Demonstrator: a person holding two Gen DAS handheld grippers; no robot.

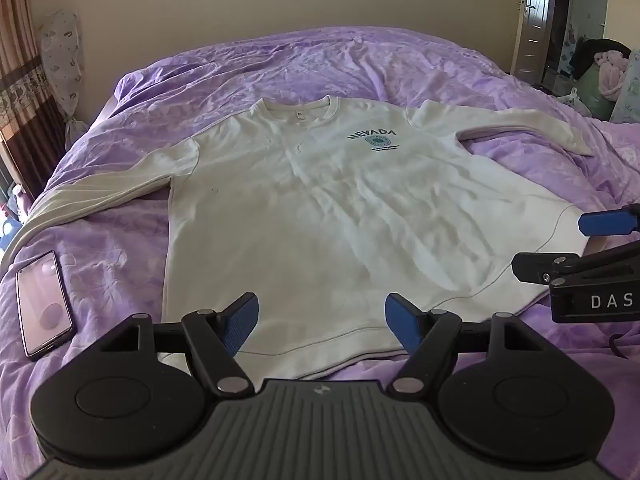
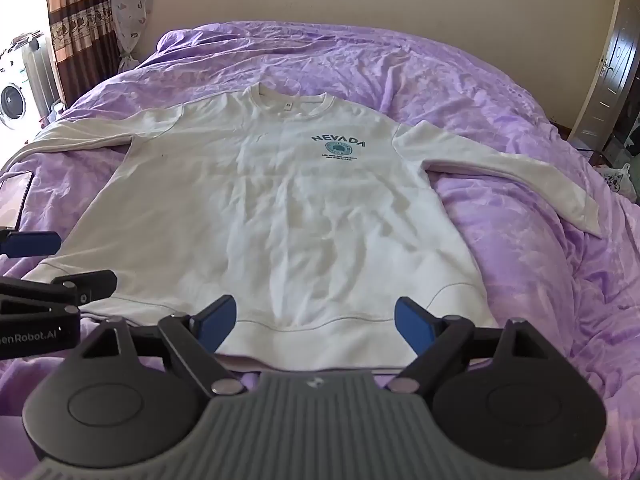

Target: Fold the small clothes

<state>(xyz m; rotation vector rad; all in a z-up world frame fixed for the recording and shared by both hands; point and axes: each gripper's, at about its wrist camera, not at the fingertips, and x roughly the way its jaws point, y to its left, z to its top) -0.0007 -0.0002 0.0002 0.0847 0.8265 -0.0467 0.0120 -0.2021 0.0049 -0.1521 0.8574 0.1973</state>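
Hovering over white sweatshirt [image 1: 320,216] hem, left tool [image 1: 320,326] spread apart, right tool [image 2: 314,326] likewise

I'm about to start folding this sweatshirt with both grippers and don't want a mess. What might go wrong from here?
1. The phone lies on the quilt beside the left sleeve; swinging that sleeve inward might drag or knock it.
2. The quilt is soft and wrinkled, so open fingers of the left gripper or right gripper may pinch bedding along with the sweatshirt hem.
3. Both grippers hover close together at the hem and might collide.
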